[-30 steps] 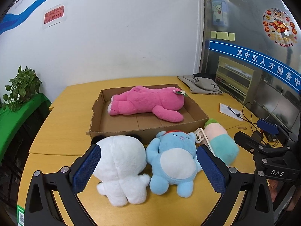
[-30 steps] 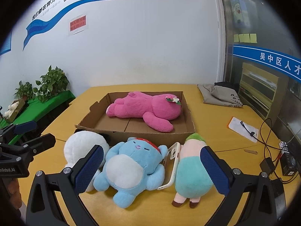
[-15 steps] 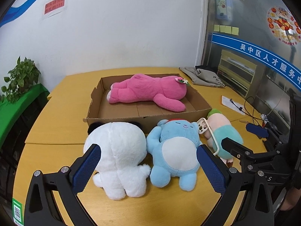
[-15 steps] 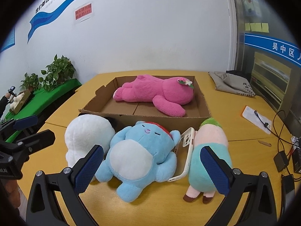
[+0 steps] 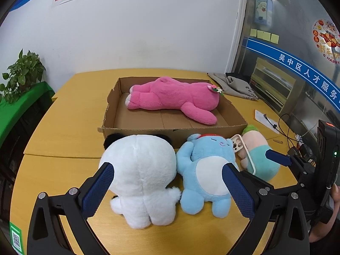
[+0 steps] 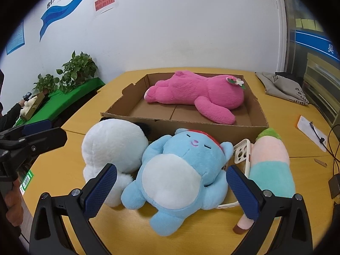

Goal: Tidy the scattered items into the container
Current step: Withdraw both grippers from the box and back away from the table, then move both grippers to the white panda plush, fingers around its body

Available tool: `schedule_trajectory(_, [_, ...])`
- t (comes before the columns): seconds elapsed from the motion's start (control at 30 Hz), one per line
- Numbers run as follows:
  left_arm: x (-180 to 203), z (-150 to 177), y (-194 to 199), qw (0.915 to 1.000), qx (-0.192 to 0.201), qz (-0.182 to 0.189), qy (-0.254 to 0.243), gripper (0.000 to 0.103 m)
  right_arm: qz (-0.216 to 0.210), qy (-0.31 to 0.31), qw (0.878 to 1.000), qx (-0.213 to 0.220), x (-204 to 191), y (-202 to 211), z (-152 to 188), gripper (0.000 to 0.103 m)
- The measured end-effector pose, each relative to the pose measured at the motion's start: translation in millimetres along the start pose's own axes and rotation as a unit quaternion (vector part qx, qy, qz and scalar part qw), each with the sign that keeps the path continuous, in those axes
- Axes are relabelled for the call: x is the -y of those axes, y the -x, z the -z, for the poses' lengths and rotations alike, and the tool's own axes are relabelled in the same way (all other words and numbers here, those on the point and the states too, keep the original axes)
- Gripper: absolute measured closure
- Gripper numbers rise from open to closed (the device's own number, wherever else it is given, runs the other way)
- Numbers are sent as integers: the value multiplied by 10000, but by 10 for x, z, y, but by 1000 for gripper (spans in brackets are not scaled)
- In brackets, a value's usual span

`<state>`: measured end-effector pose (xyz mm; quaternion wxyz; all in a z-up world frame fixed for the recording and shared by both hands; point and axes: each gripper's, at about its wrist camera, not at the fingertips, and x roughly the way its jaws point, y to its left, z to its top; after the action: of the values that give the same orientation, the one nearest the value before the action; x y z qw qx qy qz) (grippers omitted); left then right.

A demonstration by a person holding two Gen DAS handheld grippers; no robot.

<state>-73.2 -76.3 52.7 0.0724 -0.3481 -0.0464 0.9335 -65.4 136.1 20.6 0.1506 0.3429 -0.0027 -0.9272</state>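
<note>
— Checked the left tool [image 5: 167,170]?
— Found it spread wide, gripping nothing. Saw the white plush [image 5: 140,165] and most of the blue plush [image 5: 204,165] framed between its pads [image 5: 99,189]. Could not tell whether either pad touched fur.
— And the right tool [image 6: 171,170]?
— Found it equally wide and empty, lined up on the blue plush, belly up, head toward the box. Spotted a bare hand [image 6: 12,204] at the far left edge, wrapped around the other handle.
— Located the cardboard box [image 5: 136,130]?
— Saw it low and open-topped, in the middle of the yellow worktop [image 5: 63,140]. Found only the pink plush [image 5: 176,97] inside, lying on its side along the far wall, flower end to the right.
— Placed the rest?
— Saw all of it outside, lined up along the box's near wall. Noted the white plush leftmost, back to the left camera, pressed against the blue one. Spotted a pale phone case [image 5: 240,146] on edge, wedged between the blue plush and a pink-and-teal plush [image 5: 261,159] at the right end.
— Noticed anything beyond?
— Saw a grey cloth bag [image 5: 233,85] past the box's right corner, a paper slip with a cable [image 5: 265,119] well apart to the right, and potted plants [image 6: 78,68] on a green ledge off to the left.
</note>
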Motion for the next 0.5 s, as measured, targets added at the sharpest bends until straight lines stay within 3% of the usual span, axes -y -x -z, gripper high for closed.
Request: schedule_trajectory(0.5, [7, -51, -50, 9999, -5, 124, -44, 0, 237, -10, 9996, 133, 45, 112, -124, 0])
